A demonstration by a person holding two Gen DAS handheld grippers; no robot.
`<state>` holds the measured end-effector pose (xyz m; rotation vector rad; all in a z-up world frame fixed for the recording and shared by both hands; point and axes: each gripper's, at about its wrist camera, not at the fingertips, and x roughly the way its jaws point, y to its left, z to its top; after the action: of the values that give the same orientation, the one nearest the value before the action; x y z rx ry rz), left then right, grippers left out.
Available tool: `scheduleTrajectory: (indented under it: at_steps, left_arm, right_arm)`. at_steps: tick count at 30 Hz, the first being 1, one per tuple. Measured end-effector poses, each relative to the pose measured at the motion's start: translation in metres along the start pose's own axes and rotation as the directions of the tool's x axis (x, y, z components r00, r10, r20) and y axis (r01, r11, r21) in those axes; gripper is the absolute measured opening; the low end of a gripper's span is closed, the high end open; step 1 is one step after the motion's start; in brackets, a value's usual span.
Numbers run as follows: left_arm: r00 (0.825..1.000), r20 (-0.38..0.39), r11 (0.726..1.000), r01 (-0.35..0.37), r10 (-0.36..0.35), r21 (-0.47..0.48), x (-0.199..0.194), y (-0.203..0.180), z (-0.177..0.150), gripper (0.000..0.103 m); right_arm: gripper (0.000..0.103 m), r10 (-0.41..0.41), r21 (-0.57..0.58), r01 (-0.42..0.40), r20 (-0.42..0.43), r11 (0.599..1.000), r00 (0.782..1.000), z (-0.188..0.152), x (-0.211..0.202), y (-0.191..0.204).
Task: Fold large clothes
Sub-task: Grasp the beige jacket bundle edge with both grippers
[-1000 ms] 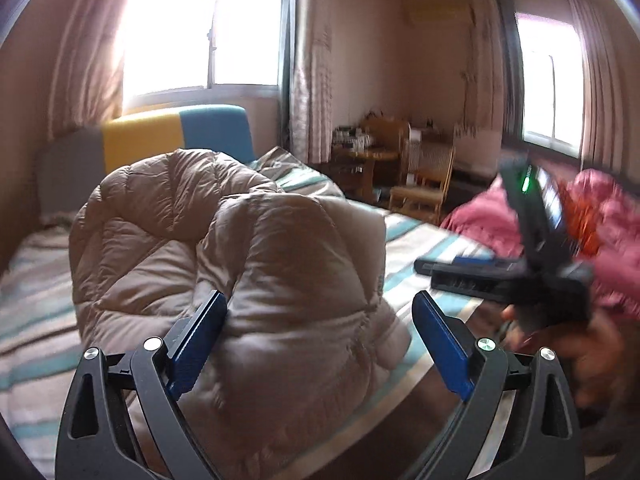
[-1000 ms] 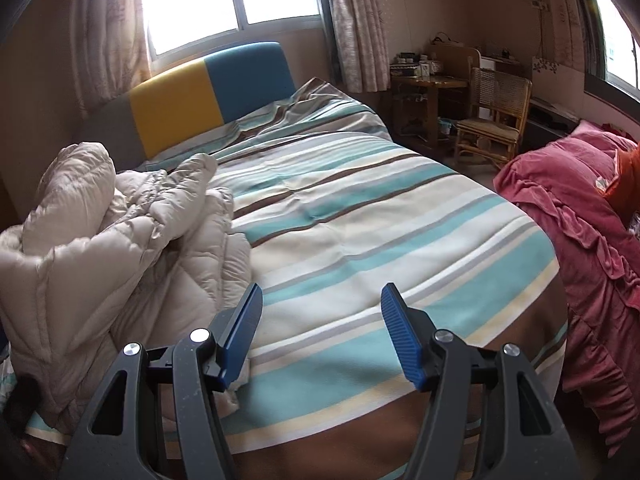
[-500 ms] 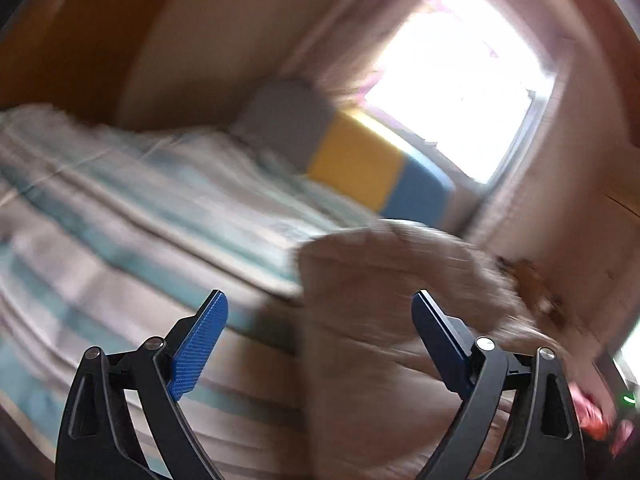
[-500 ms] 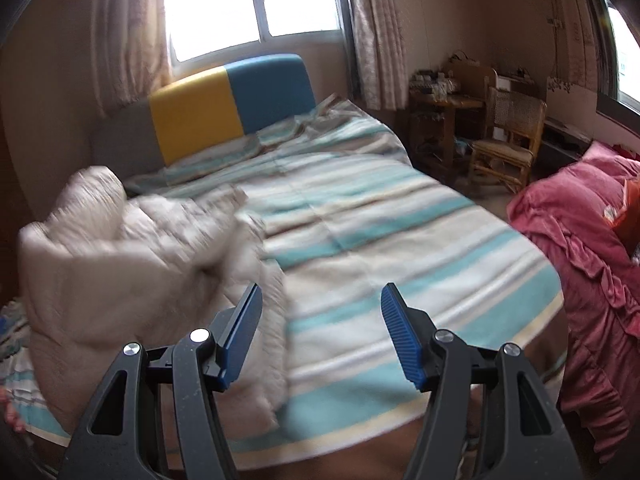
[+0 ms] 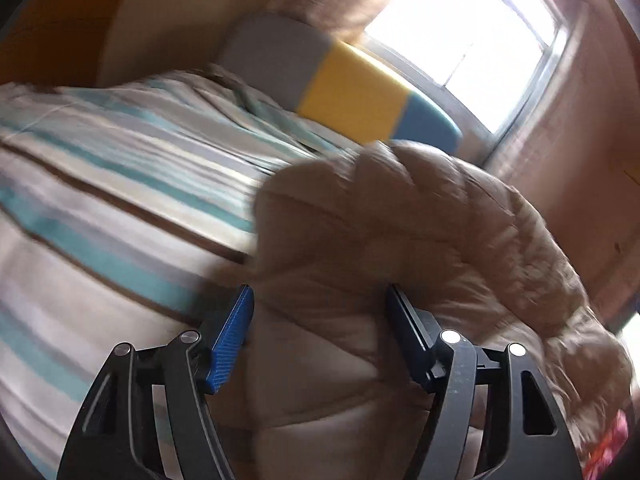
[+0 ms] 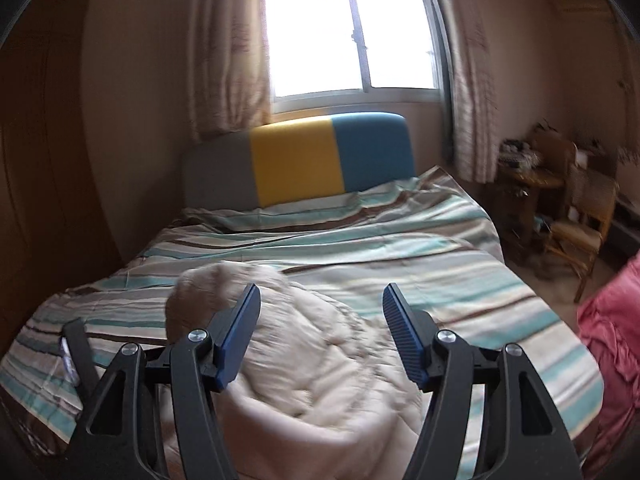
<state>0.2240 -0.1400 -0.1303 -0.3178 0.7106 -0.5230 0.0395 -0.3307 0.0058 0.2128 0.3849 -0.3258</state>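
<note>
**Puffer jacket bunched on bed, both jaws parted — slip and bad-grab risks**

Left gripper [image 5: 320,320]: jaws spread, pads on either side of a thick bulge of the beige puffer jacket [image 5: 400,240]. The fabric sits between them, but I can't tell if the pads actually press it; the view is tilted and motion-blurred. The jacket is heaped on the striped bedsheet [image 5: 100,184], near the foot end of the bed, with the grey-yellow-blue headboard [image 5: 352,92] behind it.

Risks on this side:
- Padding is puffy and slick-looking. If the jaws close on the bulge they likely catch only the outer shell, and it could slide out on a lift.
- A grab mid-heap rather than at a hem or sleeve would probably drag the lump and not spread it.
- Jaws close to the sheet; a low pinch could catch the bedsheet too.

Right gripper [image 6: 318,334]: jaws released, nothing between them, hovering over the same jacket [image 6: 312,364], which is rumpled and not laid flat. The other gripper's body [image 6: 78,356] pokes in at the jacket's left edge.

Risks here:
- No seam or edge is readable through the blur, so the pick point is a guess.
- The jacket lies close to the foot edge of the bed; a tug that way could send it off.
- Red bedding [image 6: 612,340] at far right is well apart, low concern.
</note>
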Motion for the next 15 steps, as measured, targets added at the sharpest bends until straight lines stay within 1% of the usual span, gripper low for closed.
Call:
scheduleTrajectory:
  at_steps: [3,6,11,15]
  left_arm:
    - [1.000,-0.025,0.998,0.021,-0.020,0.066,0.008,-0.030,0.001,0.068]
    - [0.999,-0.045,0.993,0.019,-0.014,0.115,0.013,-0.049,0.001,0.068]
    - [0.997,-0.076,0.991,0.003,0.007,0.137,0.022,-0.065,0.002,0.068]
    - [0.995,-0.099,0.987,-0.017,0.033,0.161,0.030,-0.076,0.005,0.068]
  right_arm:
    - [0.063,-0.013,-0.032,0.012,-0.014,0.999,1.000,0.005,0.018,0.010]
    - [0.063,-0.027,-0.040,0.024,-0.054,0.999,0.998,0.006,0.043,0.009]
    - [0.063,-0.038,-0.035,0.035,-0.106,0.999,0.994,0.005,0.075,-0.002]
    - [0.063,-0.045,-0.063,0.036,-0.152,0.997,0.987,0.006,0.101,-0.007]
